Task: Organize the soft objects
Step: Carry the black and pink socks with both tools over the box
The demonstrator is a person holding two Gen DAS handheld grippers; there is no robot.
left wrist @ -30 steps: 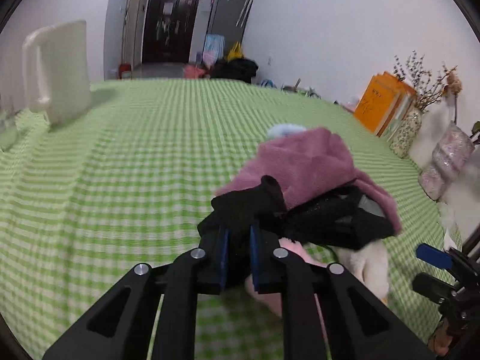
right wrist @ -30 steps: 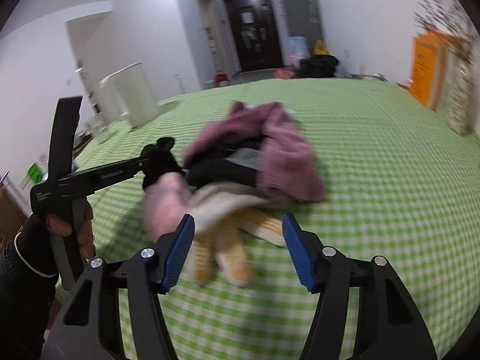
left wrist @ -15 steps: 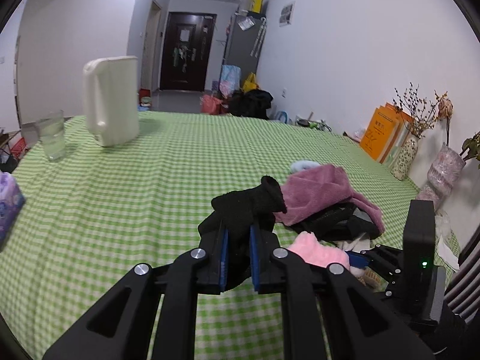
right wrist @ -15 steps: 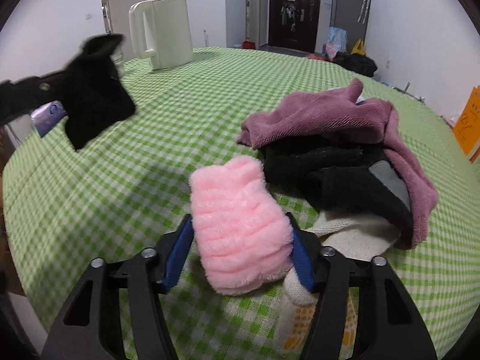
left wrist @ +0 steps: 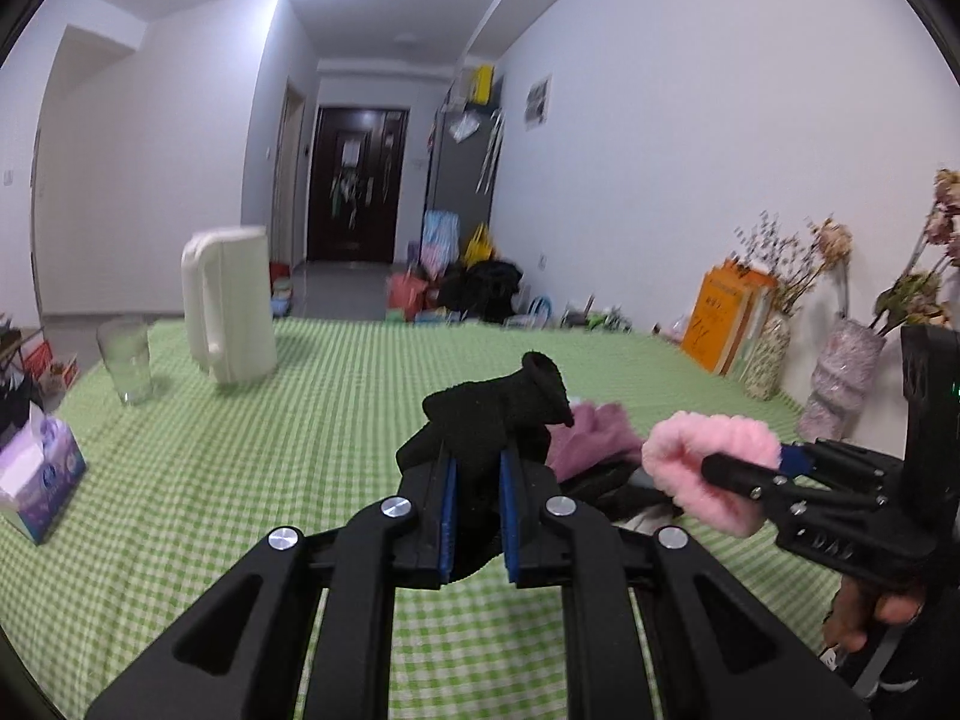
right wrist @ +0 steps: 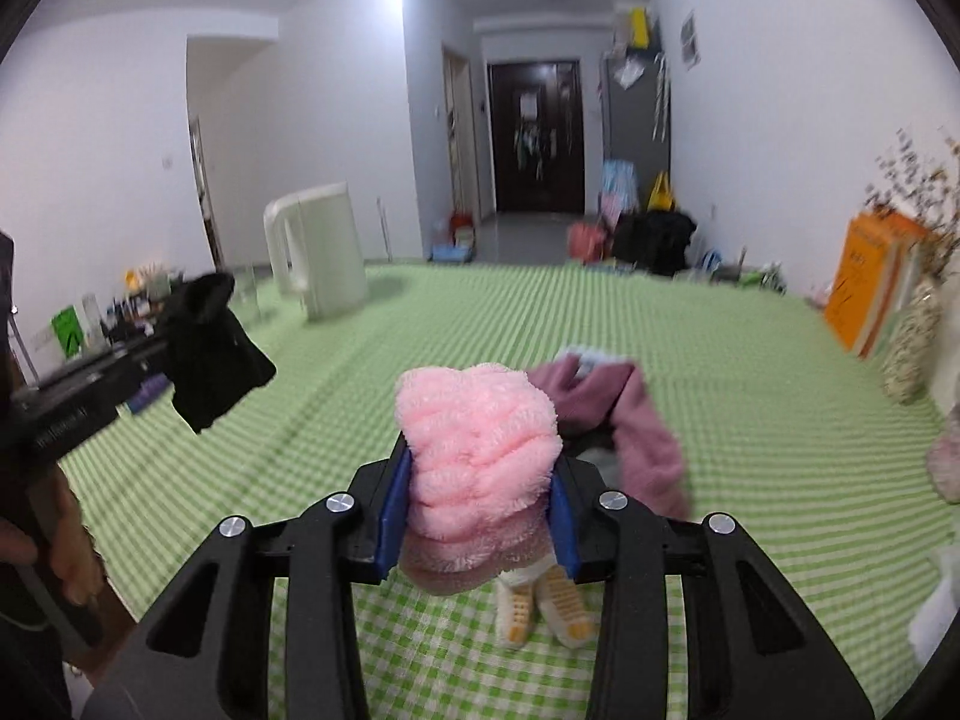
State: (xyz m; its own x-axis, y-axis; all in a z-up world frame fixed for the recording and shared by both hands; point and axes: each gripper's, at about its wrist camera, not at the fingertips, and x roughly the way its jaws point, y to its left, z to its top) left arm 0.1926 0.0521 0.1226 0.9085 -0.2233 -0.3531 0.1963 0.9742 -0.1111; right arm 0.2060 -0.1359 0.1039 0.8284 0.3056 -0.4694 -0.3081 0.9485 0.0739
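The left claw point(left wrist: 477, 516) is clamped on a black knitted item point(left wrist: 489, 420), a matte, fine-ribbed piece (a glove or sock, hard to say which) that bunches between the blue pads and rises to a rolled cuff at its top. From the right wrist view the same black cloth point(right wrist: 210, 348) hangs limp in mid-air off the end of the claw, clear of the worktop.

The right claw point(right wrist: 477, 516) grips a pink fluffy item point(right wrist: 477, 456), thick and plush with a looped, towelling-like pile, squeezed into a rounded wad that bulges above and below the pads. In the left wrist view it reads as a soft pink puff point(left wrist: 708, 468) held aloft at the tip of the right claw, with a hand point(left wrist: 870, 612) around the black handle below.

On the worktop, under a green-and-white checked cloth point(left wrist: 240, 480), the rest of the pile lies in a loose heap: a mauve fleecy cloth point(right wrist: 630, 420) draped over darker fabric, and a pair of cream socks with yellow grip dots point(right wrist: 543, 606) just below the pink wad.

Farther back stand a cream plastic jug point(left wrist: 231, 306) with a moulded handle, a clear drinking glass point(left wrist: 126, 366) beside it, and a tissue box point(left wrist: 36, 474) at the left edge. Orange books point(left wrist: 729, 324) lean against the wall near vases of dried flowers point(left wrist: 840, 390).
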